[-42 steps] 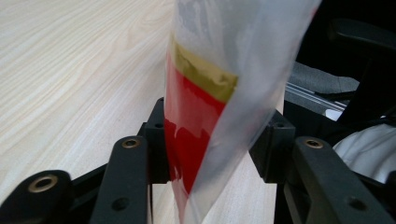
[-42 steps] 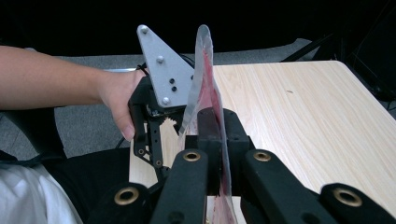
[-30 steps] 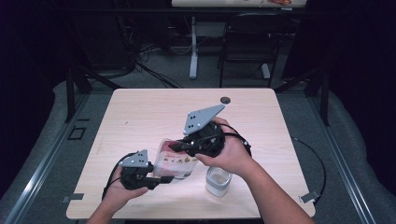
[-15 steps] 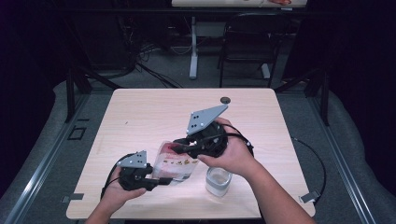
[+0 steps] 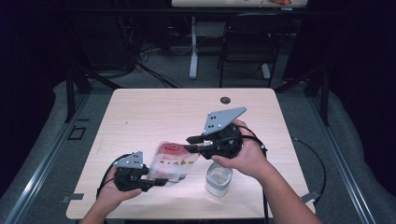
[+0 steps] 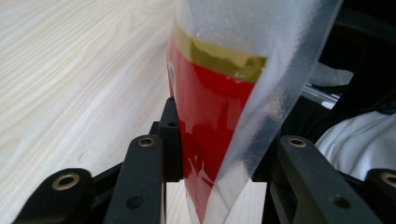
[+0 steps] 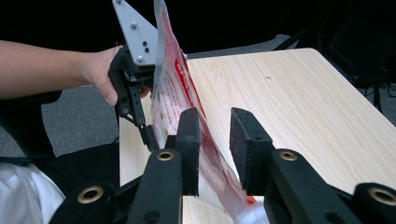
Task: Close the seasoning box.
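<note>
Table (image 5: 154, 112) first: pale wood, wide and bare across the upper half of the high view, all the work crowded into its lower centre.

Bag: a clear plastic pouch with a red printed label (image 5: 172, 162) hangs between your two tools, just left of centre, low in the high view. It stands on edge, not lying flat.

Left gripper (image 5: 156, 181), lower left of the high view: its jaws clamp the pouch's lower edge. The left gripper view shows the film pinched up between the two black jaws. Keep that hold steady; it is your anchor.

Right gripper (image 7: 215, 149), centre of the high view: its jaws have just been opening, and the right gripper view shows them parted with the upper edge of the pouch passing between them, film lying against the left jaw, clear of the right. Nothing is gripped here. If you mean to retake the edge, my judgement is to bite deeper on the seam, square to the film, so it does not slide out.

Clear plastic cup (image 5: 218, 178): sits low and right of centre, just beside the pouch and under your right wrist. Likely the thing to knock; keep your forearm high.

Small dark grommet hole (image 5: 225, 100) near the far edge, well apart, no concern.
</note>
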`<state>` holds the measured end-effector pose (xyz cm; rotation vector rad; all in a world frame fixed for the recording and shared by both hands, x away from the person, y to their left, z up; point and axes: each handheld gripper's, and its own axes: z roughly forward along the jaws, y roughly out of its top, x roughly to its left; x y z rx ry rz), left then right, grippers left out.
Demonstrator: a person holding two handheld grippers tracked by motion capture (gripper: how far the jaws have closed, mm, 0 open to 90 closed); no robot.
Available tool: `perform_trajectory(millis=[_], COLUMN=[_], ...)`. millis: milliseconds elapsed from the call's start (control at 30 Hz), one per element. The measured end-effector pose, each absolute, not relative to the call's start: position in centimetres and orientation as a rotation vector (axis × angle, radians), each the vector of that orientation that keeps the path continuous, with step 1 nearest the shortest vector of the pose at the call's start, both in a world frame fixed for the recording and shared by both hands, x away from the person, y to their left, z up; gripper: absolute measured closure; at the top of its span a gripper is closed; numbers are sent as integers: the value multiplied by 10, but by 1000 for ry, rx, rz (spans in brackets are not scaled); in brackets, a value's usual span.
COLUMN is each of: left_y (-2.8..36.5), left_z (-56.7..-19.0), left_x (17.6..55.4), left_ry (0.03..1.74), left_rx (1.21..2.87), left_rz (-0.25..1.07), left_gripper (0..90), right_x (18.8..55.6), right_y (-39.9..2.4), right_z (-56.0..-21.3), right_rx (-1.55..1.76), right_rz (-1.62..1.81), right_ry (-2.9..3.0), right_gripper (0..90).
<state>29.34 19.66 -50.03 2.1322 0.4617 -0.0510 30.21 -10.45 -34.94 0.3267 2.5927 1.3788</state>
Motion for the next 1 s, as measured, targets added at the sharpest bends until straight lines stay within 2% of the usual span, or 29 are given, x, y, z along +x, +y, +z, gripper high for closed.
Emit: perform_trajectory(millis=[833,1000], left_y=[197,197], left_z=[-508,-507], left_x=[290,289], left_ry=[462,467], left_rx=[2232,2230], left_rz=[-49,-40], left_gripper=[661,661], right_x=[293,293], right_y=[-125,-127], right_z=[-380,-384], right_rx=[328,338], right_rz=[1407,1431], right_ry=[2592,2586], right_gripper=[893,900])
